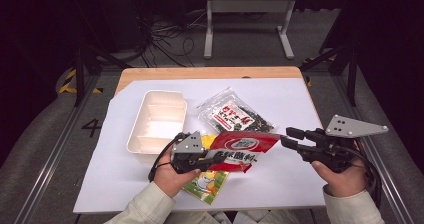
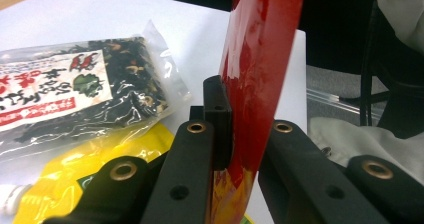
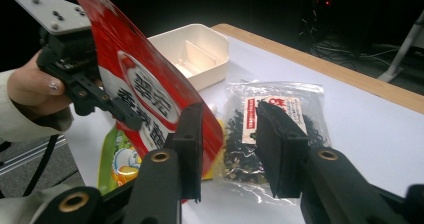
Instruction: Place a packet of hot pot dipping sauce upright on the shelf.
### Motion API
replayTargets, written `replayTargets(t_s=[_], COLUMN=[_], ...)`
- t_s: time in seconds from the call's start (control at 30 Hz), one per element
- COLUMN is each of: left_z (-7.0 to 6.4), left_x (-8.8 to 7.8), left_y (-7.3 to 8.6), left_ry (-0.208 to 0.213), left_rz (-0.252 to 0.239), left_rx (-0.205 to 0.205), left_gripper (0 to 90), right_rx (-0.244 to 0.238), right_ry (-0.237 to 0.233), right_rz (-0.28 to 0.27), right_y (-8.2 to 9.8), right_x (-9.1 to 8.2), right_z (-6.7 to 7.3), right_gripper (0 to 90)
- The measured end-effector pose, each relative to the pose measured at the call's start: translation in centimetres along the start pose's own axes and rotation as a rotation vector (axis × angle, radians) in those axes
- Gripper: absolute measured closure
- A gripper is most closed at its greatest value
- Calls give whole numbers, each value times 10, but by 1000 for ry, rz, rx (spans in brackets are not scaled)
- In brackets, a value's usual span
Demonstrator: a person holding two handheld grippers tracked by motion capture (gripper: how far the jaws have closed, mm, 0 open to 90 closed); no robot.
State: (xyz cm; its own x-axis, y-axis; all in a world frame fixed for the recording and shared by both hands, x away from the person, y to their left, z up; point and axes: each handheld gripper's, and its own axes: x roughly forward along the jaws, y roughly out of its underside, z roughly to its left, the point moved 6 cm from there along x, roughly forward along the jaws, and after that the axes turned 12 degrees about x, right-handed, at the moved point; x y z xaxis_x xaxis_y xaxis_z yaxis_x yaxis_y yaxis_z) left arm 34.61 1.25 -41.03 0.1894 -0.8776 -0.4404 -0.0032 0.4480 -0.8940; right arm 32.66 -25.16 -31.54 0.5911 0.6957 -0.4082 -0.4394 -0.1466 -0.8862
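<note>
Over the worktop's near edge: left gripper [image 1: 212,157] clamps red packet [image 1: 244,146] by one end, lifted.
Packet's long axis runs toward right gripper [image 1: 290,137], jaws apart and holding nothing, just beside its free end. Under it yellow packet [image 1: 206,183]; farther, seaweed bag [image 1: 235,113], then white tray [image 1: 136,134] on the worktop [image 1: 290,99].

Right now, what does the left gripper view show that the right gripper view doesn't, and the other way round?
Left gripper view alone: its own claw shut on the red packet, seen edge-on. Right gripper view alone: the white divided tray, the wooden table edge, the packet's printed face, and the right claw open. Both share the red packet, the clear bag of dark dried bits and the yellow pouch.
</note>
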Motion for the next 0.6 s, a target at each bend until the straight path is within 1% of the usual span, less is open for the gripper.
replayTargets(t_s=[0.07, 0.17, 0.3, 0.43, 0.47, 0.6], left_z=[1, 3, 4, 4, 4, 8], left_x=[-3, -7, -11, -14, -16, -23], left_y=[0, -1, -2, -5, -6, -9], left_ry=[-2, -8, -4, -1, -2, -15], left_rz=[-8, -12, -21, -19, -21, -32], left_rx=[-8, -6, -9, 0, 0, -2], left_gripper=[866, 866, 866, 866, 866, 866], right_rx=[10, 16, 16, 14, 19, 28], right_ry=[2, 21, 36, 53, 49, 61], right_rz=[-3, -6, -10, 0, 2, 6], right_y=[2, 5, 6, 9, 10, 12], right_x=[-1, -2, -5, -6, -7, -7], right_z=[-5, -11, -16, -22, -23, -29], right_gripper=[617, 609, 601, 600, 600, 600])
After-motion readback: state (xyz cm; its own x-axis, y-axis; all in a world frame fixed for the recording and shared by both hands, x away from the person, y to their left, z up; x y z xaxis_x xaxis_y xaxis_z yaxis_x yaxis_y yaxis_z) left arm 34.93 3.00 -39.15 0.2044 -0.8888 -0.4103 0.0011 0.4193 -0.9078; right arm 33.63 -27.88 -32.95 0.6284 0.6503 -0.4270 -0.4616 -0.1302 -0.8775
